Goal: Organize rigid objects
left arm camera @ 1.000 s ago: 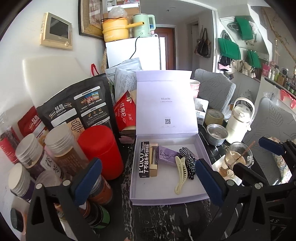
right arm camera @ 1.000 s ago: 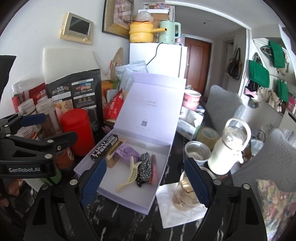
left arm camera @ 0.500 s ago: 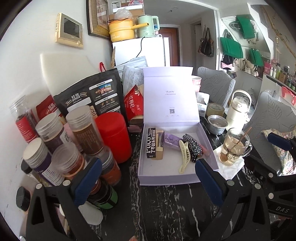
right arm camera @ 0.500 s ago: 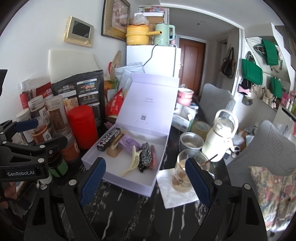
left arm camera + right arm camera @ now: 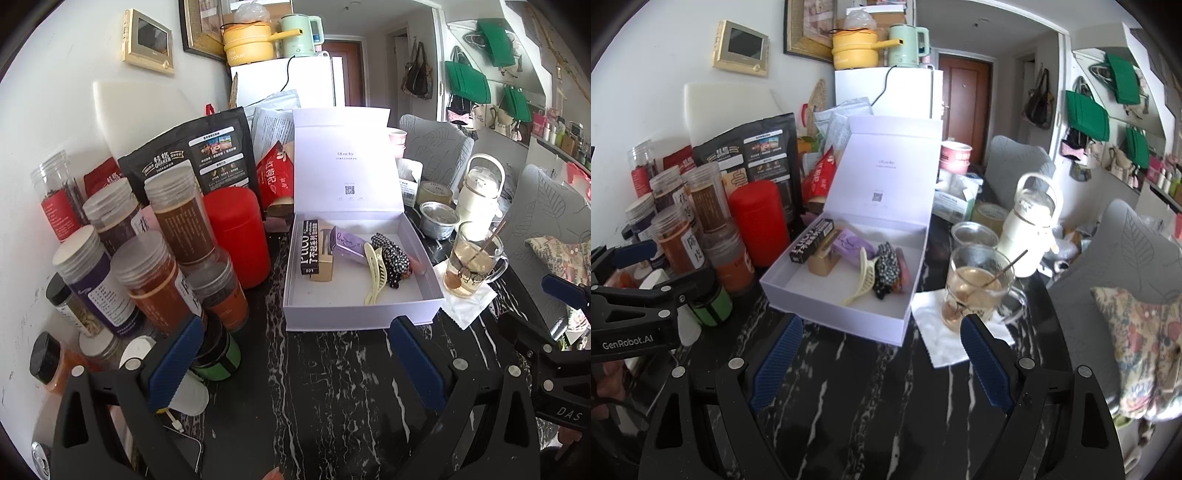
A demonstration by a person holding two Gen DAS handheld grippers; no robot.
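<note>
You have pulled both grippers back: your left gripper and right gripper hang wide open, empty. Beyond them the box sits farther off, hair clip inside; the packing looks finished.

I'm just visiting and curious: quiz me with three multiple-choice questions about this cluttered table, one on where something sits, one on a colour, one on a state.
1. Where does the glass mug stand?
A. inside the box
B. on a white napkin right of the box
C. on the fridge

2. What colour is the big canister left of the box?
A. red
B. blue
C. white

3. How is the lilac box?
A. taped shut
B. upside down
C. open, lid standing up

Answers: 1 B, the napkin lies under the mug; 2 A, it is plainly red; 3 C, the lid stands upright behind the tray, and the hair claw lies inside.
</note>
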